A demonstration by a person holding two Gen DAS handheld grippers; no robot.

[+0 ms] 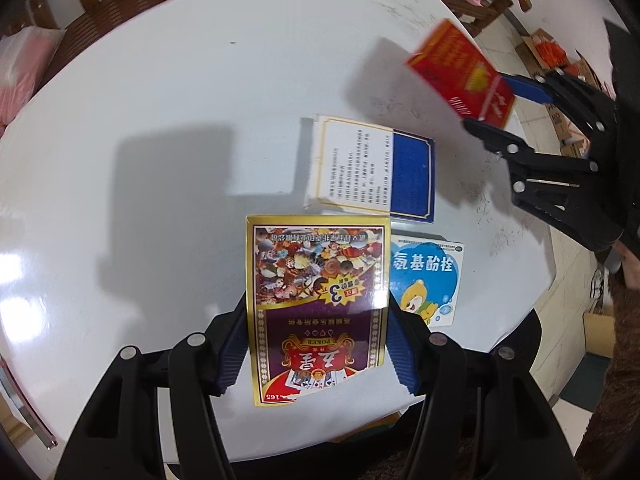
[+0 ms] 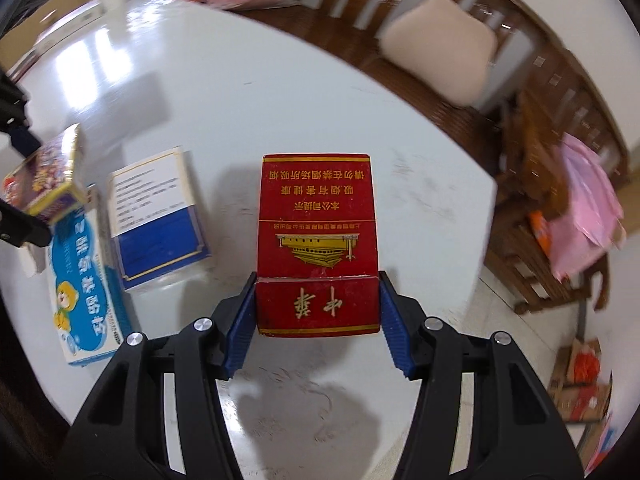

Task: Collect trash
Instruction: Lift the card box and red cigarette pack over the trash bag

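Note:
My left gripper (image 1: 316, 340) is shut on a gold-edged poker card box (image 1: 318, 300), held just above the white table (image 1: 160, 120); the same poker card box (image 2: 48, 180) shows at the left of the right wrist view. My right gripper (image 2: 318, 312) is shut on a red cigarette pack (image 2: 318, 240), lifted off the table; in the left wrist view this cigarette pack (image 1: 460, 68) hangs at the upper right. On the table lie a white-and-blue box (image 1: 372, 168) (image 2: 156, 216) and a light-blue medicine box with a cartoon bear (image 1: 428, 280) (image 2: 80, 280).
Wooden chairs (image 2: 552, 92) ring the table's far side, one with a beige cushion (image 2: 440, 48). Pink bags (image 2: 588, 208) rest on a chair at the right. Cardboard boxes (image 2: 580, 384) stand on the tiled floor. A person's brown sleeve (image 1: 616, 360) shows at the right edge.

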